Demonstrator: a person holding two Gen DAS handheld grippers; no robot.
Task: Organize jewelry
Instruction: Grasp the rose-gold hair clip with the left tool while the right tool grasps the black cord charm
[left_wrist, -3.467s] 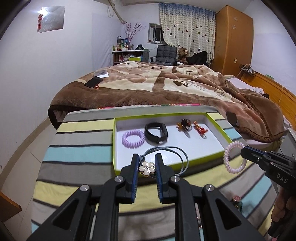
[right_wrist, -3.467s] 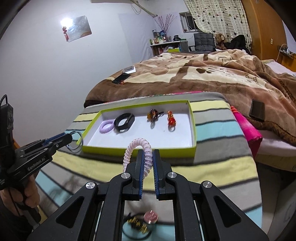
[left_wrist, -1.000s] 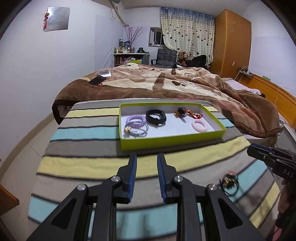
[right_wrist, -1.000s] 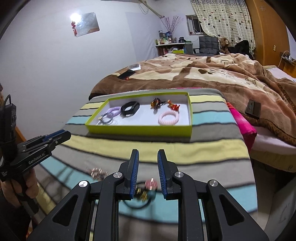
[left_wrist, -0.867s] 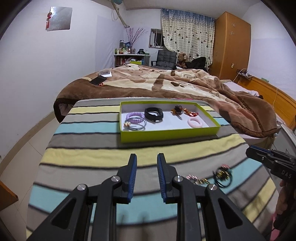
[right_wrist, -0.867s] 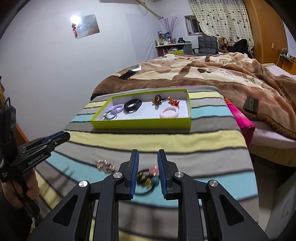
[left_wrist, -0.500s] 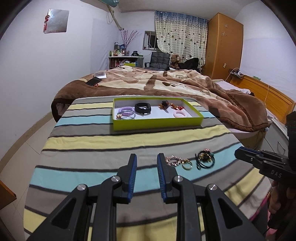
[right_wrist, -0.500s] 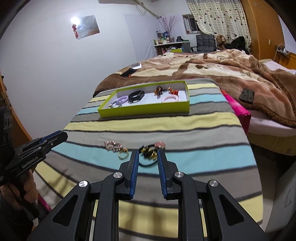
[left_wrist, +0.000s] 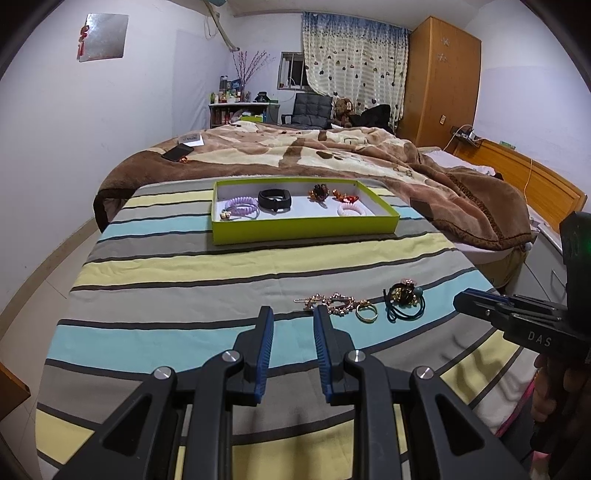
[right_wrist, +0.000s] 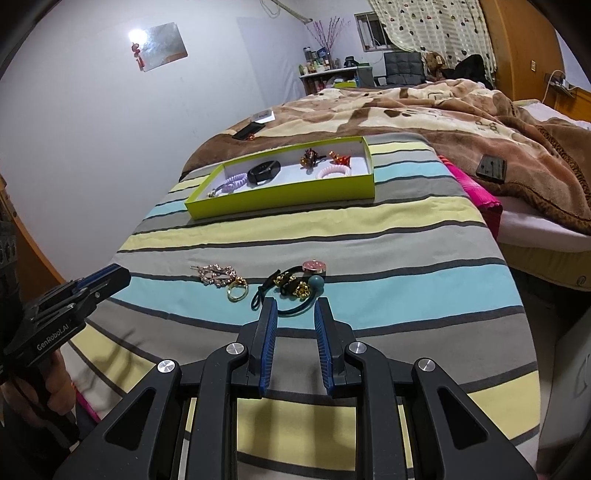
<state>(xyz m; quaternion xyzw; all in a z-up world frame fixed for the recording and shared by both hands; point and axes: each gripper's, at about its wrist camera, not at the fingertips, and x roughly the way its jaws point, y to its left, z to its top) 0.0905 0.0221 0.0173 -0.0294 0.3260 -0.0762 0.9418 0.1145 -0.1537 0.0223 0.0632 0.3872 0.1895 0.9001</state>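
A lime-green tray (left_wrist: 303, 230) (right_wrist: 280, 197) at the far end of the striped table holds a purple coil band (left_wrist: 242, 203), a black band (left_wrist: 274, 198), small ornaments (left_wrist: 319, 192) and a pink coil band (left_wrist: 352, 210). On the cloth nearer me lie a rhinestone hair clip (left_wrist: 332, 301) (right_wrist: 216, 275), a gold ring (left_wrist: 366, 314) (right_wrist: 236, 293) and a dark hair tie with charms (left_wrist: 404, 301) (right_wrist: 295, 286). My left gripper (left_wrist: 291, 317) is open and empty, just short of the clip. My right gripper (right_wrist: 293, 306) is open and empty, just short of the hair tie.
A bed with a brown blanket (left_wrist: 332, 155) stands behind the table, with a phone (left_wrist: 177, 152) on it. The striped cloth (left_wrist: 184, 266) covers the table. A pink cloth (right_wrist: 476, 195) hangs at its right edge. A wardrobe (left_wrist: 439, 81) stands at the back.
Both grippers let go of their hair pieces, which now lie in the tray, and pulled back from it. The clip, ring and hair tie have come into view just ahead of the fingers.
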